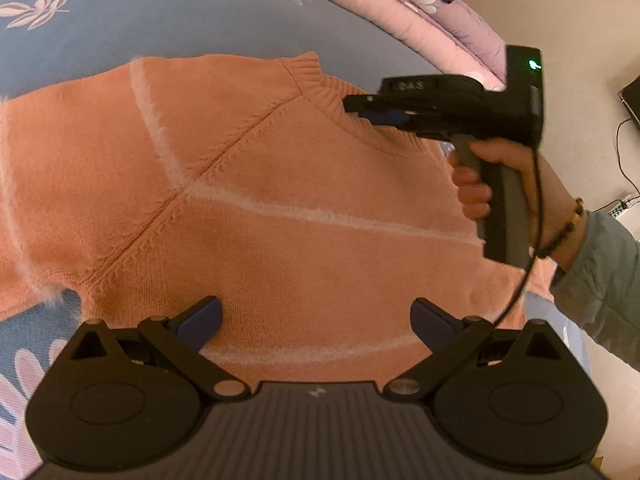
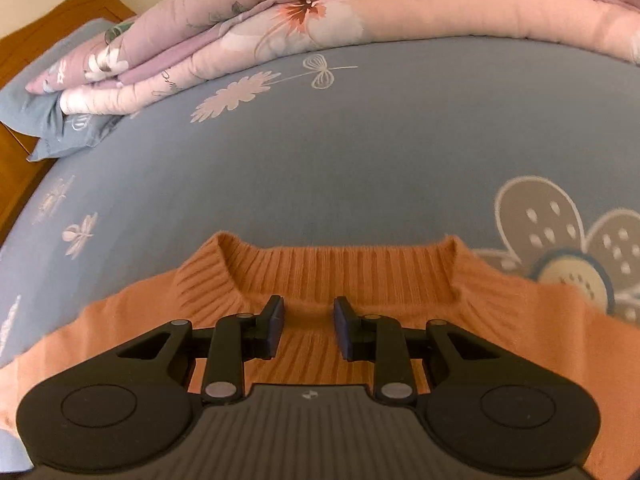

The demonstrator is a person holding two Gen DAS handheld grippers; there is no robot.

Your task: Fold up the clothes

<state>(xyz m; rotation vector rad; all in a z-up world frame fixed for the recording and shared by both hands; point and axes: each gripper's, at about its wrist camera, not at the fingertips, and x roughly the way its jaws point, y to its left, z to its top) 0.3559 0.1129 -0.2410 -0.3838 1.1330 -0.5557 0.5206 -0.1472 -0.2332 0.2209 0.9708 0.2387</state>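
Two black two-finger grippers are in view, one in each hand. The left gripper [image 1: 316, 322] hangs with its blue-padded jaws spread wide and empty above the lower body of the single orange knitted sweater [image 1: 256, 216]. The right gripper [image 2: 309, 328] has its jaws partly drawn in with a clear gap between the pads; it sits at the sweater's ribbed collar [image 2: 340, 270], where the knit bunches up in the gap, and whether the pads press on it cannot be told. In the left wrist view the person's right hand [image 1: 516, 184] wraps the grey handle, with a beaded bracelet [image 1: 564, 228] and a grey-green sleeve [image 1: 600, 280] behind it.

The sweater lies spread flat on one blue bedsheet printed with pale flowers [image 2: 320, 152], collar toward the far side. It has fuzzy white stripes [image 1: 320, 216] and a raised shoulder seam. Beyond it lies one folded pink and lilac floral quilt [image 2: 280, 32], beside one blue pillow [image 2: 52, 116] and a wooden headboard [image 2: 48, 28].
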